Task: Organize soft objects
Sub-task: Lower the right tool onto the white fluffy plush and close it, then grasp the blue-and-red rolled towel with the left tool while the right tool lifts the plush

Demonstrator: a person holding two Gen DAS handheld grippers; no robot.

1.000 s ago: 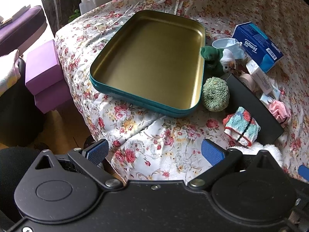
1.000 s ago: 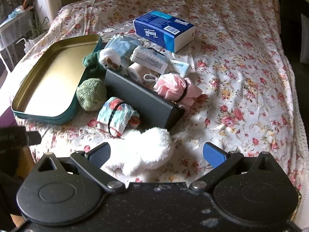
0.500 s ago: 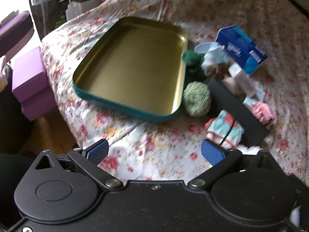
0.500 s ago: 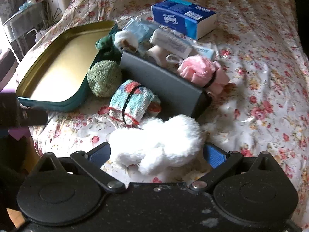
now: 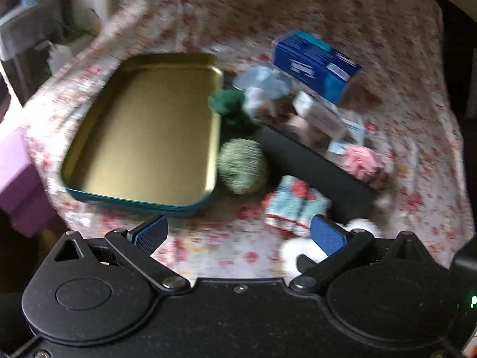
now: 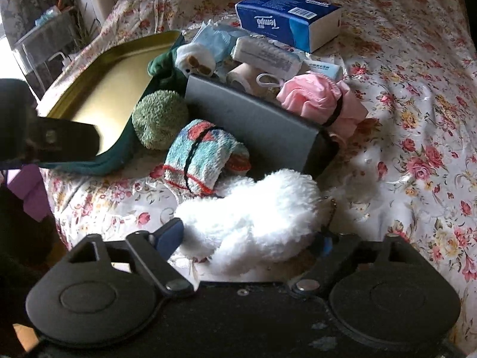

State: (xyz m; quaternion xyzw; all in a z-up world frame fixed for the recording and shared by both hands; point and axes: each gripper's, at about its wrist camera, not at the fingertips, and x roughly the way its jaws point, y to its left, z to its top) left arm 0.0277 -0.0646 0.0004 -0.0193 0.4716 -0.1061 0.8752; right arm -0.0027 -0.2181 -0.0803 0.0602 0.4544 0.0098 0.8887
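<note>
Right wrist view shows the right hand-held gripper [image 6: 250,238] with jaws just closing around the white fluffy toy [image 6: 253,217] lying near on the floral bed [image 6: 417,95], before the dark box [image 6: 256,125]. Left hand-held gripper [image 5: 238,234] hangs wide apart, empty, near the gold tray [image 5: 143,137].

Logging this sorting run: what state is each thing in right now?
Tin: empty.
White plush: between right gripper jaws, which have just been closing on it.
Left gripper: open, empty.
Towel roll: banded, on bed.
Tissue pack: sealed.
</note>
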